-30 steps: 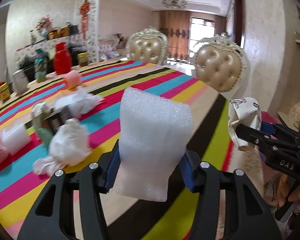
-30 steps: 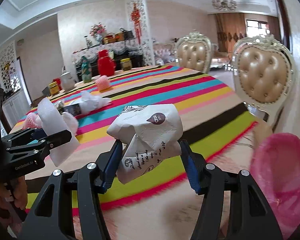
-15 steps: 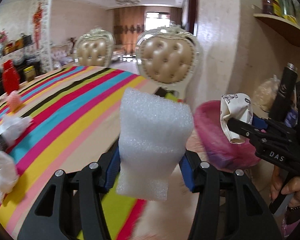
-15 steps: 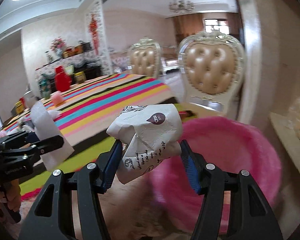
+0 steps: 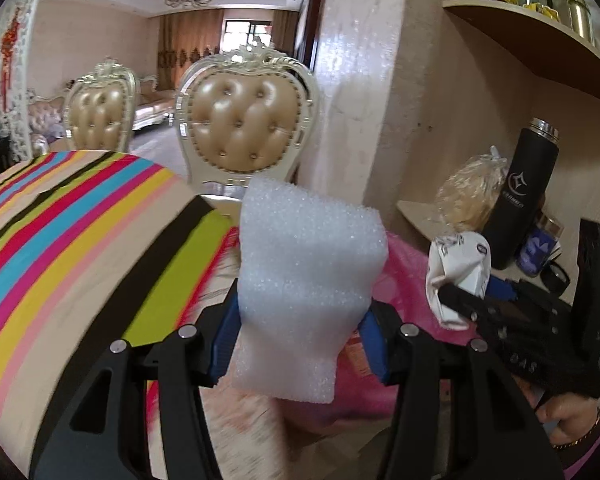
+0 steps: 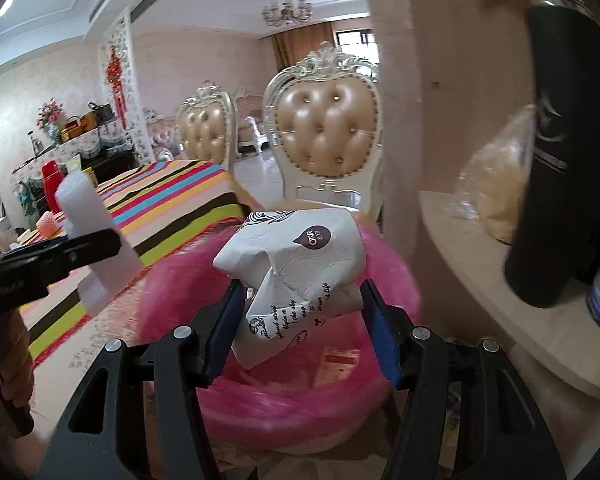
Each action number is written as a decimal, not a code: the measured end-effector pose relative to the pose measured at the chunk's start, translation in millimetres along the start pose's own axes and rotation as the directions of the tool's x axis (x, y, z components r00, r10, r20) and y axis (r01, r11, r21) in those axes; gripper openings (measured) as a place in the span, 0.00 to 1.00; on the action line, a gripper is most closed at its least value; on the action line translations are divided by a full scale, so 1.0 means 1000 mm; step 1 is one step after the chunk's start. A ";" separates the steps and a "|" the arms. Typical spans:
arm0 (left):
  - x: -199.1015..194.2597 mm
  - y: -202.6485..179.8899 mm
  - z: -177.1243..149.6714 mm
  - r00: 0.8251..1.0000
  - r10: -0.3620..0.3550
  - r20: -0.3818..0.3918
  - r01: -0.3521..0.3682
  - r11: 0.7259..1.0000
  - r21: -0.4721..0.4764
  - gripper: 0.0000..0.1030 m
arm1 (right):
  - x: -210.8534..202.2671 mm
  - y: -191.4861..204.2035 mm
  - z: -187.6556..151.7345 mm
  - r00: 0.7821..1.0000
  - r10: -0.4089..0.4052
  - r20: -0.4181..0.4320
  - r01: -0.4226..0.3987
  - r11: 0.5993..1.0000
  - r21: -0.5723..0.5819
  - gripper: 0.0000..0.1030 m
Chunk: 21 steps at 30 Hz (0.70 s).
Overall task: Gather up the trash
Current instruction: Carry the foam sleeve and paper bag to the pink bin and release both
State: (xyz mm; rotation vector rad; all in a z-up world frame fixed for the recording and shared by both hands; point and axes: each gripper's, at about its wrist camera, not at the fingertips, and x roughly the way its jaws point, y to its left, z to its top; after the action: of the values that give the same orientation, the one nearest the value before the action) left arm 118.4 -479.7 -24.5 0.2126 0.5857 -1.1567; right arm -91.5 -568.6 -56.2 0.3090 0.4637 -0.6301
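Now swung from the striped table to the pink bin (image 6: 384, 276) at frame centre. Left gripper (image 5: 300, 344) clamping foam block (image 5: 304, 288), right gripper (image 6: 300, 320) clamping crumpled paper bag (image 6: 300, 264), poised above it, ready for dropping.

- Left gripper (image 5: 300, 344) is closed on a foam block (image 5: 306, 280); block stands between the pads, above the bin (image 5: 404, 280) at the table's edge.
- Right gripper (image 6: 300, 316) clamps a crumpled paper bag (image 6: 296, 268) directly over the bin's mouth (image 6: 384, 264).
- In the left wrist view, the right gripper (image 5: 466, 292) sits at 3 o'clock of the foam block.
- Table (image 5: 80, 240) lies at 9 o'clock of the bin; near chair (image 6: 326, 136) stands behind the bin at 12 o'clock.
- Ledge (image 6: 500, 280) lies at 3 o'clock of the bin; flask (image 6: 556, 152) stands on it, plastic bag (image 6: 496, 184) just beside the flask at 9 o'clock.
- Packet (image 6: 336, 364) lies inside the bin.
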 end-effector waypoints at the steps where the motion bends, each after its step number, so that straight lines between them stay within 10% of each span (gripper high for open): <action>1: 0.008 -0.005 0.003 1.000 -0.010 -0.003 0.010 1.000 0.005 0.50 | 0.001 -0.002 0.000 1.000 -0.004 -0.001 0.004 1.000 0.005 0.56; 8: 0.052 -0.021 0.007 0.998 -0.047 -0.051 0.048 0.999 0.009 0.53 | 0.008 -0.013 -0.002 1.000 0.000 -0.008 0.000 1.000 0.017 0.56; 10: 0.055 -0.019 0.006 0.998 -0.027 -0.049 0.027 0.999 0.017 0.69 | 0.012 -0.013 -0.002 1.000 0.008 -0.010 -0.008 1.000 0.020 0.56; 21: -0.021 0.053 0.003 0.962 0.271 0.044 -0.269 0.962 -0.055 0.93 | 0.017 0.007 0.004 0.999 0.044 0.011 -0.044 0.999 0.020 0.75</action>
State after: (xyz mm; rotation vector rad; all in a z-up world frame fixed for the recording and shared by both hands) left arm 161.5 -443.1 -17.7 0.2137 0.5216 -0.8801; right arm -73.7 -573.4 -59.9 0.3345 0.4398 -0.5934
